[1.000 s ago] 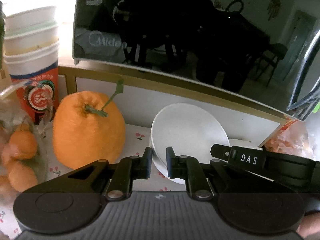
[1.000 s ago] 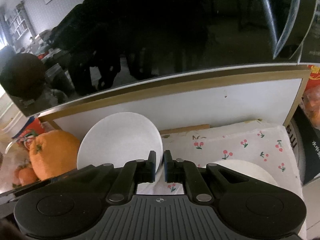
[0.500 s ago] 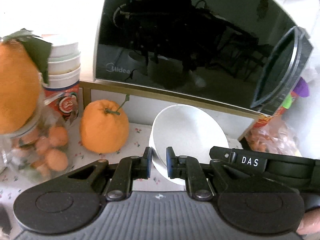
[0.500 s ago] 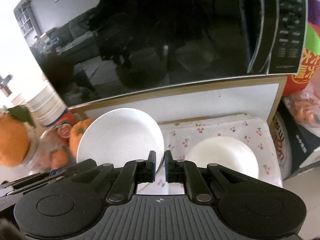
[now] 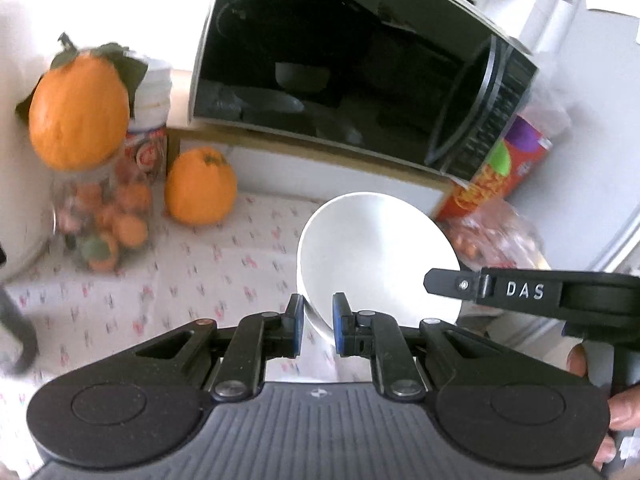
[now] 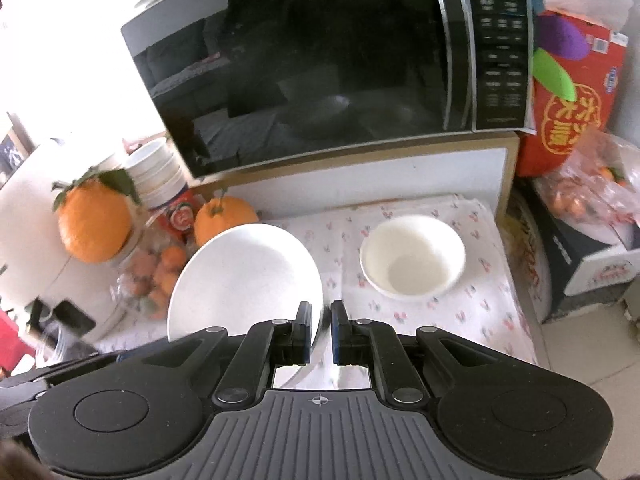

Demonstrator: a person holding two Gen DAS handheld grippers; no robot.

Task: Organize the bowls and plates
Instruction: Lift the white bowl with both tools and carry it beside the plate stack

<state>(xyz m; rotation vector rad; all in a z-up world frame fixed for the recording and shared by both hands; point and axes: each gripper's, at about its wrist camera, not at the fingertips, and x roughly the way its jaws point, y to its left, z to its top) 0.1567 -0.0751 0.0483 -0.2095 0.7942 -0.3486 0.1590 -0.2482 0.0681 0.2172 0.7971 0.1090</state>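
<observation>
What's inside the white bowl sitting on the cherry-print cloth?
The white bowl looks empty: bare rim, walls and bottom show. The cherry-print cloth under it is hidden by the bowl.

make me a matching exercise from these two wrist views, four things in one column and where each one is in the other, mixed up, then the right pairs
Things
1. white plate
2. white bowl
3. microwave
4. large orange

Places
A. on top of the jar of small oranges
B. gripped at its rim by the right gripper, tilted off the cloth
C. on the shelf above the cherry-print cloth
D. resting on the cloth, to the right of the plate

Pairs: 1-B, 2-D, 3-C, 4-A
</observation>
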